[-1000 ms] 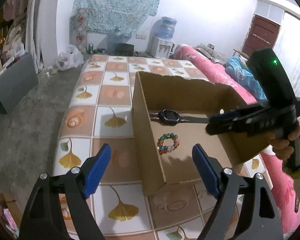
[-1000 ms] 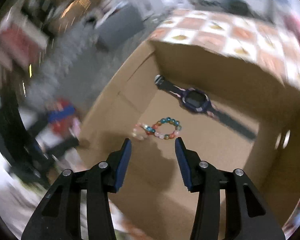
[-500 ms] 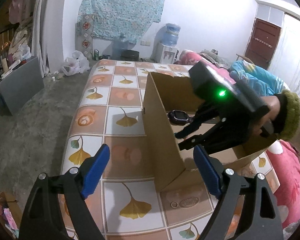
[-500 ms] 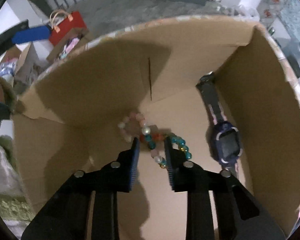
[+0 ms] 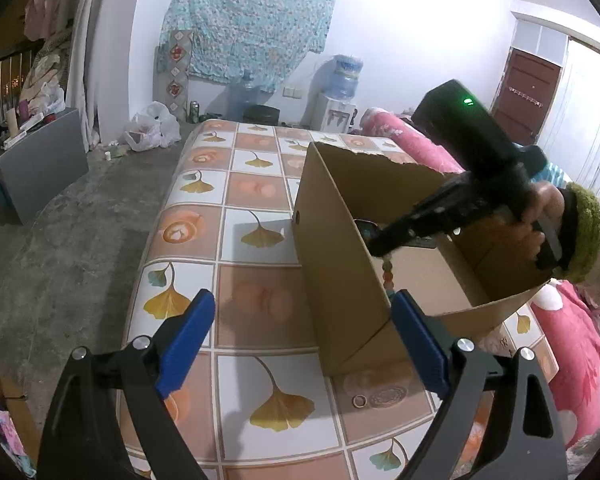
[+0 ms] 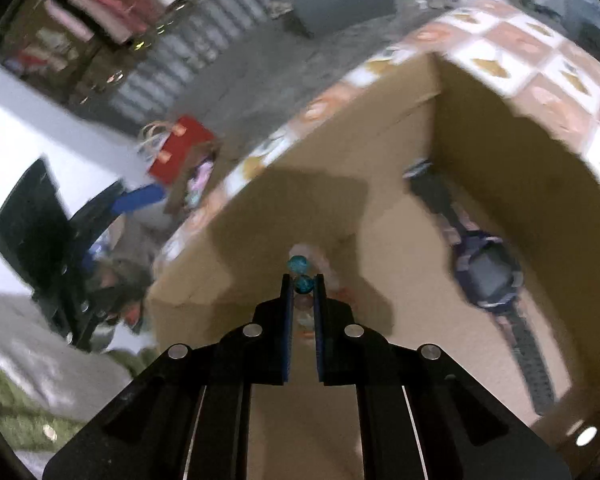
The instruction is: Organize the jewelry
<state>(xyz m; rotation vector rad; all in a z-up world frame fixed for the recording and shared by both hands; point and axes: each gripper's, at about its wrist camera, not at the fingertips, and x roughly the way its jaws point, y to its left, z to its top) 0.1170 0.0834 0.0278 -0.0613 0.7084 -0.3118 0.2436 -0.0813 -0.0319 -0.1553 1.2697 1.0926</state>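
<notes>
An open cardboard box (image 5: 340, 280) stands on the tiled table (image 5: 256, 196). My right gripper (image 6: 303, 280) reaches down into the box (image 6: 500, 152); its jaws are closing, with the pads pressed on teal beads of the colourful bead bracelet (image 6: 299, 265). From the left wrist view the bracelet (image 5: 387, 270) dangles in a strand below the right gripper (image 5: 374, 246). A dark smartwatch (image 6: 488, 276) lies flat on the box floor to the right. My left gripper (image 5: 302, 300) hovers before the box's near corner, jaws opening, holding nothing.
A small ring (image 5: 359, 401) lies on the table just in front of the box. A pink bedspread (image 5: 580, 344) borders the table on the right. Bare concrete floor (image 5: 60, 260) drops off to the left, with a grey cabinet (image 5: 40, 164) beyond.
The right gripper's jaws closed around the bracelet's beads and lifted a strand off the box floor. The left gripper shifted slightly, so the box now sits further right in its view.
</notes>
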